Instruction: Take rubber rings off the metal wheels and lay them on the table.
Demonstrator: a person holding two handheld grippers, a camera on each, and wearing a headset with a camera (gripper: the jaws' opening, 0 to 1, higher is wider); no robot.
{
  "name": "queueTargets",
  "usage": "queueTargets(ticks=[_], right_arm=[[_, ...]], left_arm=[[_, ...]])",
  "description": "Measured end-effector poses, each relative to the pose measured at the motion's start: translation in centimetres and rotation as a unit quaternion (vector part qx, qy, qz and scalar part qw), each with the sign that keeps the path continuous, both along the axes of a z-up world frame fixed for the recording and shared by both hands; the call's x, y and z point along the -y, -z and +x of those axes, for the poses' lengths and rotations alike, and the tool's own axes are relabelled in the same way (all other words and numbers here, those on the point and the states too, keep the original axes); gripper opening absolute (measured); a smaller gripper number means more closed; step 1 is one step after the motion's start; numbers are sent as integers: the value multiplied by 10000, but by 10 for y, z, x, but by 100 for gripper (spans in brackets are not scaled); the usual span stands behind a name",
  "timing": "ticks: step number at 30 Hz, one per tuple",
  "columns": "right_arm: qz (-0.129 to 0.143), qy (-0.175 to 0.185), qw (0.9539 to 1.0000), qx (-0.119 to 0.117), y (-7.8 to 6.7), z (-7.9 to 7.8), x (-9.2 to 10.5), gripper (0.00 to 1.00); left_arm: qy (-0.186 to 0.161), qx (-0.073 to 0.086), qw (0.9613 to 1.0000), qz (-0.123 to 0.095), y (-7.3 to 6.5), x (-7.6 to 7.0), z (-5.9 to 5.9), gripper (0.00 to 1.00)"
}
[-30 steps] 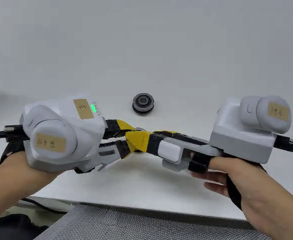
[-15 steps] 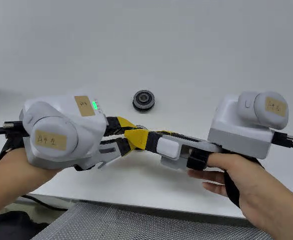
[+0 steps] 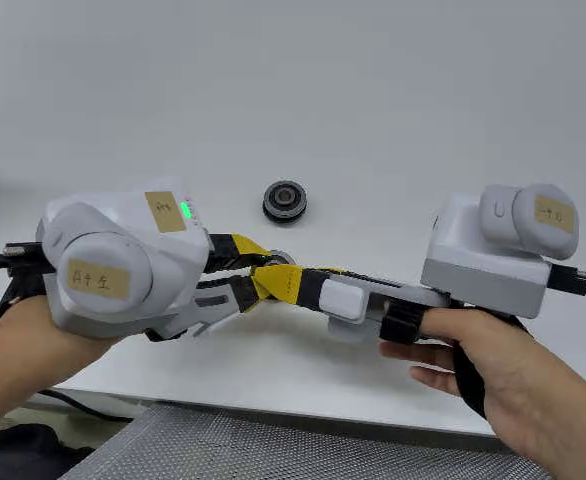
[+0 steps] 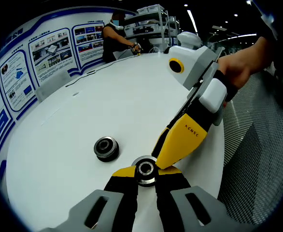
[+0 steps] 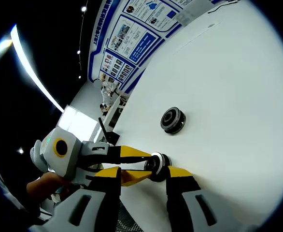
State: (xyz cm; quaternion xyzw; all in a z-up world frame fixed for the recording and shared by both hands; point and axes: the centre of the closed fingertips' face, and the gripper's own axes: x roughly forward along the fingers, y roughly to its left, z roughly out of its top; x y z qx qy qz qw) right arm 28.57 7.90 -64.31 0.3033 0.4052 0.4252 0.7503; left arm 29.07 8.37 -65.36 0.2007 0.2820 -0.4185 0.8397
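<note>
White table (image 3: 273,370), blue-framed posters (image 4: 49,53) on the far wall at 10 o'clock in the left gripper view; their print is too small to read. One person (image 4: 116,34) stands at the table's far end, 12 o'clock.

Left gripper (image 3: 263,270): two tan tape labels (image 3: 100,280) on the body, handwritten, not legible. Green light (image 3: 187,211) is lit beside the upper one. Jaws are clenched on the held wheel (image 4: 146,170), one yellow tip on each side of its black rim. The wheel is off the table, and in the left gripper view its bore faces the camera, so its axis runs along this gripper's length.

Free wheel (image 3: 286,201): on the table at 12 o'clock from the held one in the head view, well apart from both grippers, apparently lying flat with the bore up.

Right gripper (image 5: 153,171): tan label on the round housing, writing unclear. One yellow jaw carries black lettering (image 4: 192,128), roughly "KCNSC". It comes in from 2 o'clock in the left gripper view, tip touching the held wheel's rim. Its jaws straddle the wheel; I cannot tell whether they clamp it.
</note>
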Motion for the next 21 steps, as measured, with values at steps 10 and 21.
queueTargets(ticks=[10, 21], right_arm=[[11, 10, 10000, -14, 1, 0, -1, 38], [133, 83, 9994, -311, 4, 0, -1, 36]], left_arm=[[15, -8, 10000, 11, -1, 0, 0, 13], [43, -19, 10000, 20, -1, 1, -1, 13]])
